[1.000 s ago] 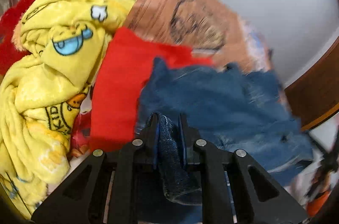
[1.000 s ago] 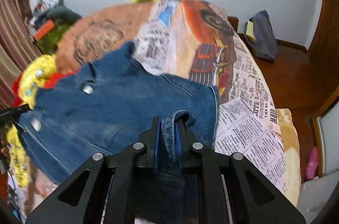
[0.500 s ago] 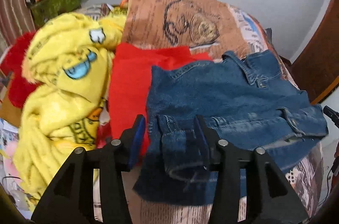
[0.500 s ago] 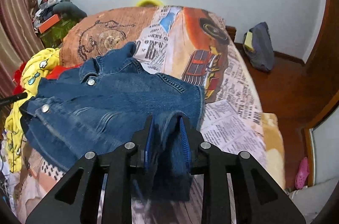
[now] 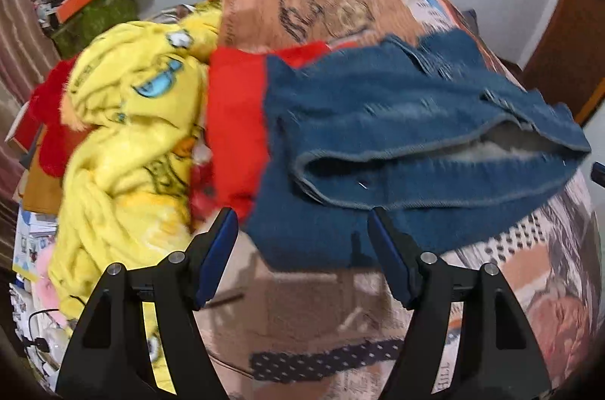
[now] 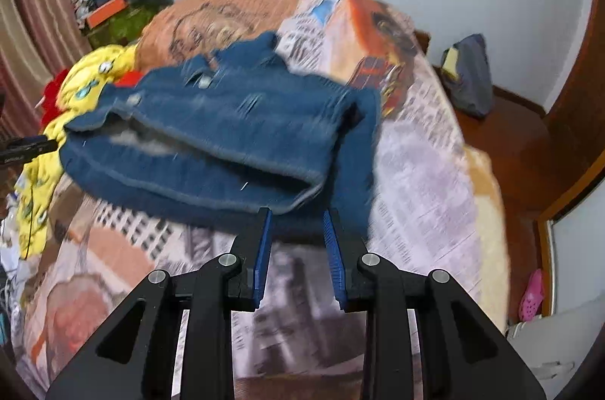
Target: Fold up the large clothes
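A blue denim jacket (image 5: 408,120) lies spread on the printed bedspread (image 5: 314,316), its hem folded over and its pale lining showing. It also shows in the right wrist view (image 6: 234,120). My left gripper (image 5: 302,241) is open and empty, just short of the jacket's near edge. My right gripper (image 6: 297,229) is open and empty, its fingertips at the jacket's near edge. Both views are blurred by motion.
A yellow cartoon blanket (image 5: 128,135) and a red garment (image 5: 234,120) lie heaped left of the jacket. A cluttered shelf (image 6: 113,10) stands by the curtain. A grey bag (image 6: 469,74) lies on the brown floor right of the bed.
Both grippers have let go of the denim and opened. They have pulled back towards me, and the jacket now lies flat on the bed.
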